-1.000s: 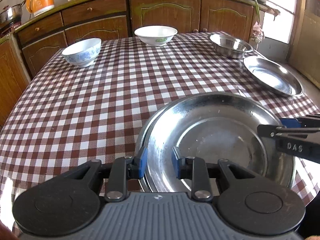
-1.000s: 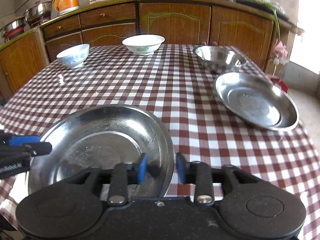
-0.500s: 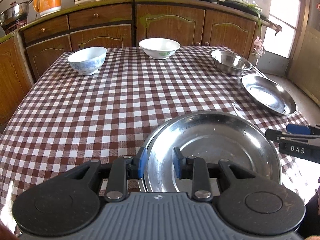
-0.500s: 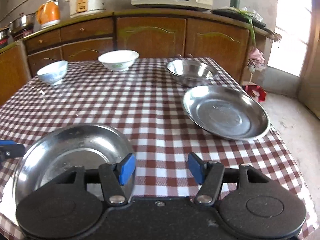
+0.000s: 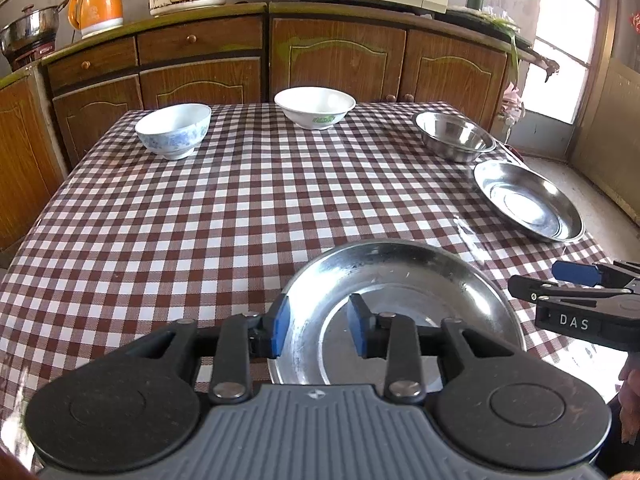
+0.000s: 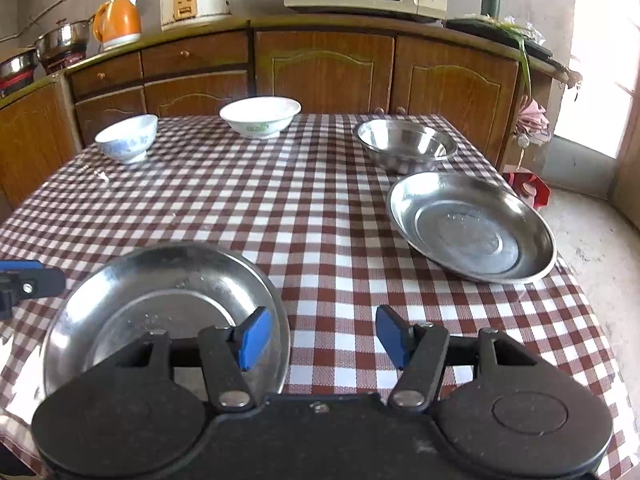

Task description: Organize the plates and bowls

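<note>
Steel plate (image 5: 400,280) rim sits between the opening left jaws.

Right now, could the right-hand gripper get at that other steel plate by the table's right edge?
Probably yes. The right gripper is open with nothing between its pads, and only bare checked tablecloth lies between it and the far steel plate.
</note>
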A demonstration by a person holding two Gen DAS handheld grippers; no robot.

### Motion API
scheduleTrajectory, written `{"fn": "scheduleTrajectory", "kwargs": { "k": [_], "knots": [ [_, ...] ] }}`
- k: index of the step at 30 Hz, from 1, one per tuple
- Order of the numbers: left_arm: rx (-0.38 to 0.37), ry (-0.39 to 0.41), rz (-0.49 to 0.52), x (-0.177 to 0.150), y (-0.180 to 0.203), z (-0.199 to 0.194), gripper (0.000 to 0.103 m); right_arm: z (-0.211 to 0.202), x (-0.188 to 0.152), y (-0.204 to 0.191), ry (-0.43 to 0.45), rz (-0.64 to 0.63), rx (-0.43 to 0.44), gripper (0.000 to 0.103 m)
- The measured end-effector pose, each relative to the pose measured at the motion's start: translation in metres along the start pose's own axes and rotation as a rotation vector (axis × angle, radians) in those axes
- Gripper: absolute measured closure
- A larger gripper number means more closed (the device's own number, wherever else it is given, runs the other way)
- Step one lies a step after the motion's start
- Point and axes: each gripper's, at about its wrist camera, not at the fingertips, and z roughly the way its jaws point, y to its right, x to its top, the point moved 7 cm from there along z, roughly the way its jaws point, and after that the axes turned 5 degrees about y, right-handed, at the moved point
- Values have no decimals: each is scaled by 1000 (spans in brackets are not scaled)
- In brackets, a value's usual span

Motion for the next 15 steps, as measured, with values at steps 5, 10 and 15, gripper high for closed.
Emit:
{"fn": "scheduleTrajectory", "kwargs": {
  "k": [5,10,15],
  "knots": [
    [-16,-6,-18,4,7,-2,58,-10,11,-2,32,8,16,32],
    [-30,5,-25,16,17,-6,49,-21,23,-1,59,19,26,32],
    [-40,20,-33,30,28,-9,46,-31,34,4,86,25,24,32]
  ]
}}
